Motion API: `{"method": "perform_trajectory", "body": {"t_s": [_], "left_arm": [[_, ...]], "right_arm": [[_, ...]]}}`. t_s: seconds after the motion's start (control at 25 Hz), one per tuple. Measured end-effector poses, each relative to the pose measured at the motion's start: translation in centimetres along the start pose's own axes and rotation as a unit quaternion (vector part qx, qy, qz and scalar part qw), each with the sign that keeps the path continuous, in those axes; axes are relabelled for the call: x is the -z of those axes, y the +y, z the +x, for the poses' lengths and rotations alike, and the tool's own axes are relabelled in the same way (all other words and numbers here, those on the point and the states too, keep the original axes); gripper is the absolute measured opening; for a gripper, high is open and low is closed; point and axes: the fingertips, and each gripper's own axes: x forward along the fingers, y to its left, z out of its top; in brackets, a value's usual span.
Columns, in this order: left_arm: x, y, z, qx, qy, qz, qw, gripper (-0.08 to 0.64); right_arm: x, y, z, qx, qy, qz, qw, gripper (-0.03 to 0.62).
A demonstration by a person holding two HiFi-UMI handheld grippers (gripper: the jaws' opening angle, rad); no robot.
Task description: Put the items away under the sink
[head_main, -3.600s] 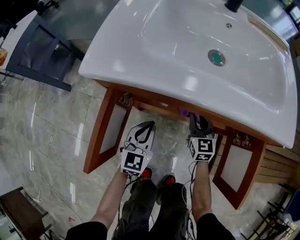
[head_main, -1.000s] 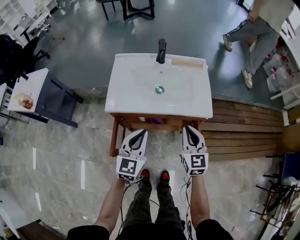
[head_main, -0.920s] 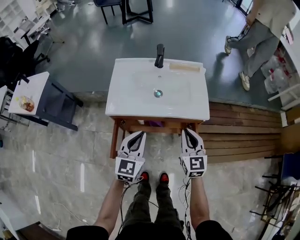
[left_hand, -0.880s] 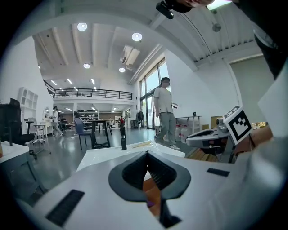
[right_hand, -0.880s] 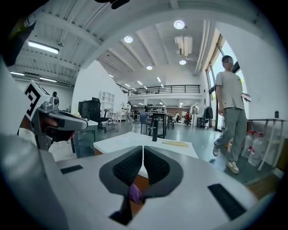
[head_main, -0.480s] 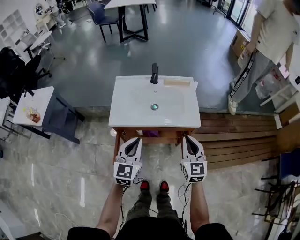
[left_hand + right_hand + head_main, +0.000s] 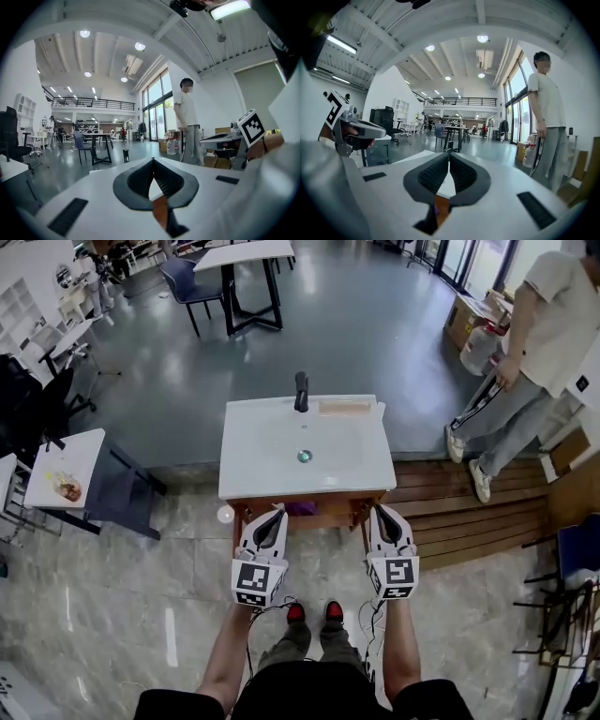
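1. Left gripper (image 7: 273,517): it hangs in front of the left front corner of the vanity frame (image 7: 236,514), above the floor (image 7: 141,568). In the left gripper view its fingers (image 7: 137,182) are pressed together at the tips, with nothing between them.

2. Sink (image 7: 281,451): the white basin sits on the wooden frame, with the faucet (image 7: 301,391) at its back edge.

3. Purple item (image 7: 300,508): it lies in the space under the sink. Only a small patch of it shows, just below the front edge of the basin and slightly left of centre. It already appears to be in its storage position. No other loose item shows on the basin or on the floor near the frame.

4. Handling, judged: too little of the purple item shows to identify it.
   - Its small visible size suggests a light load.
   - Whether it is stiff or soft cannot be told, so treat it as deformable and close on it slowly.
   - If it needs re-seating, take hold of the exposed front portion, which faces the open side of the frame. Keep the fingers below the basin's underside.

5. Right gripper (image 7: 382,514): it hangs in front of the right front corner of the frame. Its fingers (image 7: 429,176) are also pressed together and hold nothing.

6. A bystander (image 7: 539,352) stands well apart, to the right of the sink.
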Motion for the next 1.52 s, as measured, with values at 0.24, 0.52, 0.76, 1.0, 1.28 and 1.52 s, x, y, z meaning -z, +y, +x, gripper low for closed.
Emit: {"method": "perform_trajectory", "body": {"t_s": [0.24,0.52,0.76,1.0,1.28,1.52], "left_arm": [[-1.6,0.1,1.2,0.029,-0.012,0.016,0.9994,0.006],[-3.8,1.4,3.2,0.029,-0.03,0.019,0.999,0.006],[-4.9,2.2,7.0,0.031,-0.037,0.021,0.9986,0.006],[-5.0,4.0,13.4,0.01,-0.031,0.017,0.9993,0.006],[-4.8,5.8,21.5,-0.01,-0.012,0.003,0.9999,0.006],[-2.3,6.5,27.6,-0.022,0.021,-0.01,0.9995,0.006]], "right_arm": [[-0.5,-0.8,0.2,0.034,-0.009,0.012,0.999,0.035],[-1.8,-1.5,1.9,0.038,-0.019,0.01,0.999,0.036],[-3.0,-3.6,5.7,0.03,-0.029,0.003,0.999,0.035],[-2.0,-7.3,12.2,0.008,-0.024,0.012,1.0,0.037],[-1.1,-11.9,20.0,-0.022,-0.008,0.014,1.0,0.037],[1.8,-14.9,26.0,-0.048,0.018,0.019,0.999,0.037]]}}
